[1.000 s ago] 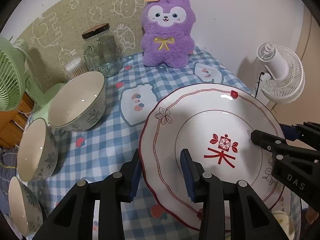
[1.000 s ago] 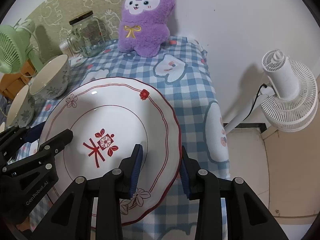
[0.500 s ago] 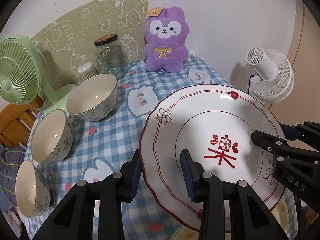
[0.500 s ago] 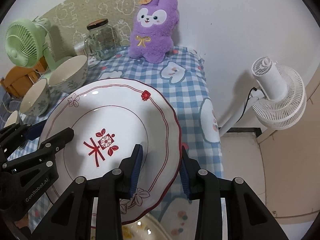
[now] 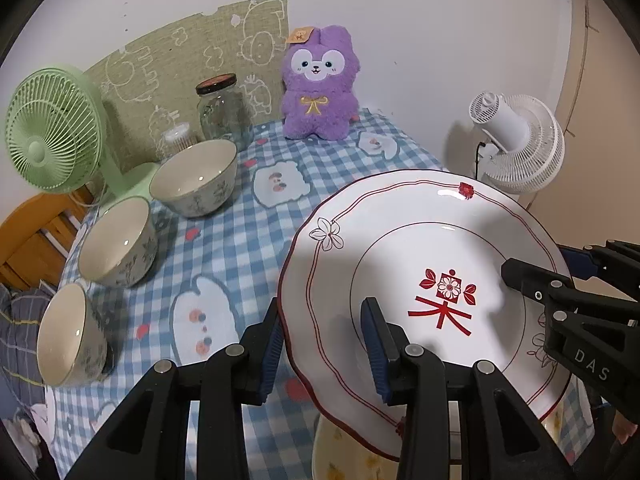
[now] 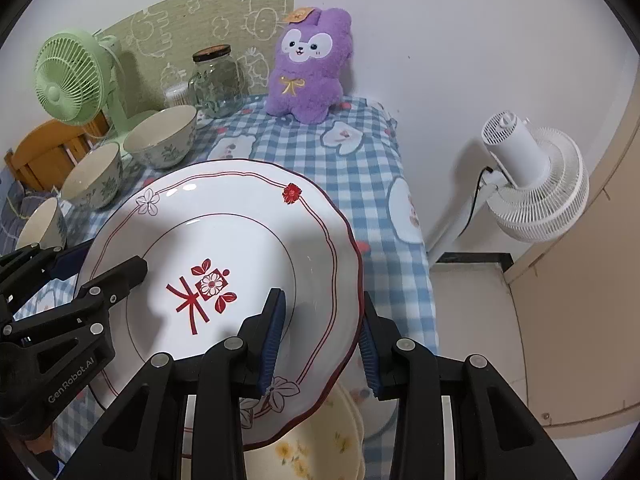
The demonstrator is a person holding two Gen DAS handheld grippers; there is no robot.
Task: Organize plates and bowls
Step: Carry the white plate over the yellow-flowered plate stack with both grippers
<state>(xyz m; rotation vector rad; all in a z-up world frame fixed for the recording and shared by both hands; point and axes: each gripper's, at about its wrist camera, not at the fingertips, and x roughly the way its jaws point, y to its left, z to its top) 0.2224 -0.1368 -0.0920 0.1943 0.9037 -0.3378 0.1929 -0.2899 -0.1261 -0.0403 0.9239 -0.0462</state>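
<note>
Holding the red-trimmed plate [image 5: 420,256] clear above the counter [image 5: 240,240], the two tools share the load: the left hand-held gripper [image 5: 324,344] pinches the plate's left rim, one pad under the edge and one on the well, and the right hand-held gripper [image 6: 320,336] pinches the opposite rim the same way. The plate is round, so no long axis matters; it tilts with its far edge raised toward the wall. Directly below its near edge lies a yellow-flowered plate [image 6: 316,444], only partly visible, so whether it rests on the counter's near end or on something lower I cannot tell. Judged as the likely stacking target, it sits straight under both grippers, neither hand nearer; the coming move would be a level descent. Containers, largest first: the large bowl [image 5: 196,178], the middle bowl [image 5: 118,242] and the small bowl [image 5: 68,334] stand in a row along the counter's left side, well apart from the plate, all three apparently empty. The glass jar [image 5: 222,114] behind them is lidded; its contents are unclear.
</note>
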